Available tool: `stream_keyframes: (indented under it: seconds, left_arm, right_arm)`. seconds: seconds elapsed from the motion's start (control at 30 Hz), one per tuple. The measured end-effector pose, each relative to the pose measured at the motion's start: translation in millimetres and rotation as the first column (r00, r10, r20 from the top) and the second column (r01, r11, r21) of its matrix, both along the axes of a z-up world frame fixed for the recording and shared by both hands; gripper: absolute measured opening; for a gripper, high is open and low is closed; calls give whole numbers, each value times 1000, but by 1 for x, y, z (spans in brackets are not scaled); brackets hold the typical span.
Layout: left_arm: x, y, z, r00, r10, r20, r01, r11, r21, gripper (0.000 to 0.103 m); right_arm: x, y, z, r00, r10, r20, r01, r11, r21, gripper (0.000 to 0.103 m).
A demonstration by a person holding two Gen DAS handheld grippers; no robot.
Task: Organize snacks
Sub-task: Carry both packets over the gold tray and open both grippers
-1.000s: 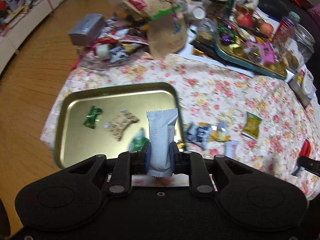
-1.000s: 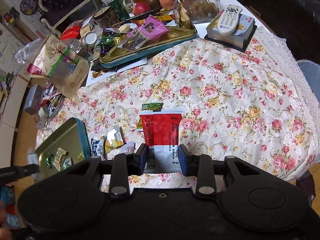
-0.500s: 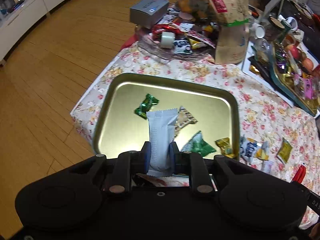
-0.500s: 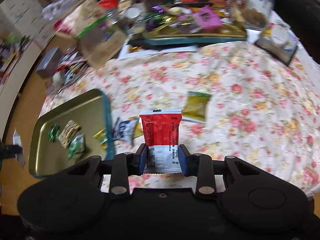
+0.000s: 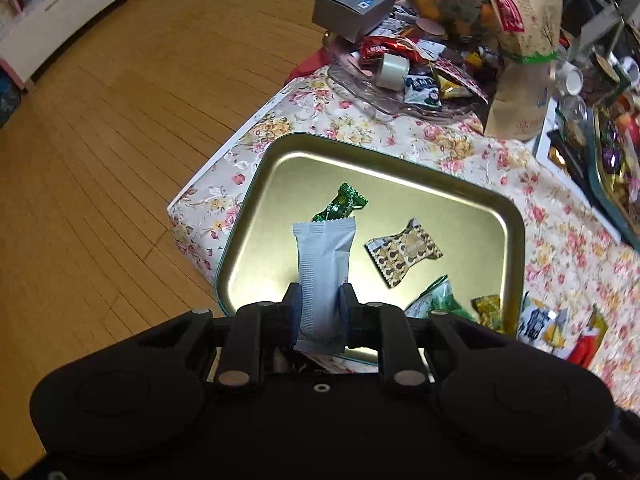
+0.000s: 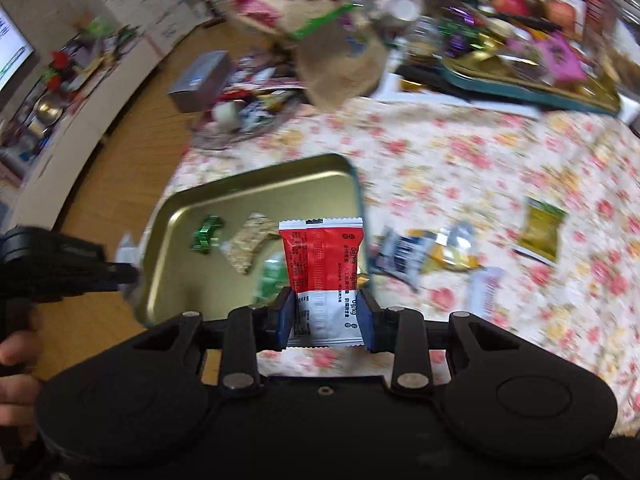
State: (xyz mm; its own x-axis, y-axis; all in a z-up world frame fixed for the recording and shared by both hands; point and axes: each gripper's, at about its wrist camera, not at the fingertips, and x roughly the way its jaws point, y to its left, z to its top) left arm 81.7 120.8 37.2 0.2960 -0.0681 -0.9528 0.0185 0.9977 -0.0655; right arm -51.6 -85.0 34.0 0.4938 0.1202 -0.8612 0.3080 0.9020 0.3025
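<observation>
My left gripper (image 5: 320, 312) is shut on a grey-white snack bar (image 5: 324, 272), held upright over the near part of the gold tin tray (image 5: 280, 152). The tray holds a green candy (image 5: 340, 206), a brown patterned snack (image 5: 404, 252) and a green packet (image 5: 438, 300). My right gripper (image 6: 325, 318) is shut on a red-and-white snack packet (image 6: 322, 264), held over the tray's near right edge (image 6: 352, 176). The left gripper also shows in the right wrist view (image 6: 124, 274), at the tray's left rim.
Loose snacks lie on the floral tablecloth right of the tray: a blue-white packet (image 6: 404, 252), a yellow one (image 6: 452, 252), an olive packet (image 6: 542, 232). A brown paper bag (image 5: 520, 60), a grey box (image 5: 354, 0) and a second tray of sweets (image 6: 520, 68) stand behind. Wood floor lies left.
Both grippers have swung left toward the gold tray, each still holding its snack. The right gripper now hangs over the tray's right edge; the left has moved further over the tray.
</observation>
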Motion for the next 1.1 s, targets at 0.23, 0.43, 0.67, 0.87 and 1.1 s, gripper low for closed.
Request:
stream_keyframes:
  seconds: [0.23, 0.43, 0.67, 0.87, 1.1]
  left_arm:
    - [11, 8, 2, 997, 80, 20, -80, 997, 10, 26]
    - [15, 14, -2, 993, 118, -10, -118, 993, 12, 27]
    - [16, 14, -1, 991, 136, -9, -136, 991, 6, 28]
    - [17, 15, -4, 990, 139, -33, -140, 990, -21, 29]
    - [17, 13, -5, 991, 127, -35, -127, 992, -23, 29]
  right_arm:
    - [20, 27, 2, 999, 36, 7, -36, 999, -13, 35]
    - [34, 30, -8, 999, -32, 17, 33, 998, -53, 35]
    - [46, 32, -20, 998, -65, -6, 65, 996, -69, 35]
    - [49, 35, -25, 998, -66, -16, 64, 995, -73, 36]
    - [47, 33, -28, 997, -69, -18, 68, 996, -55, 40]
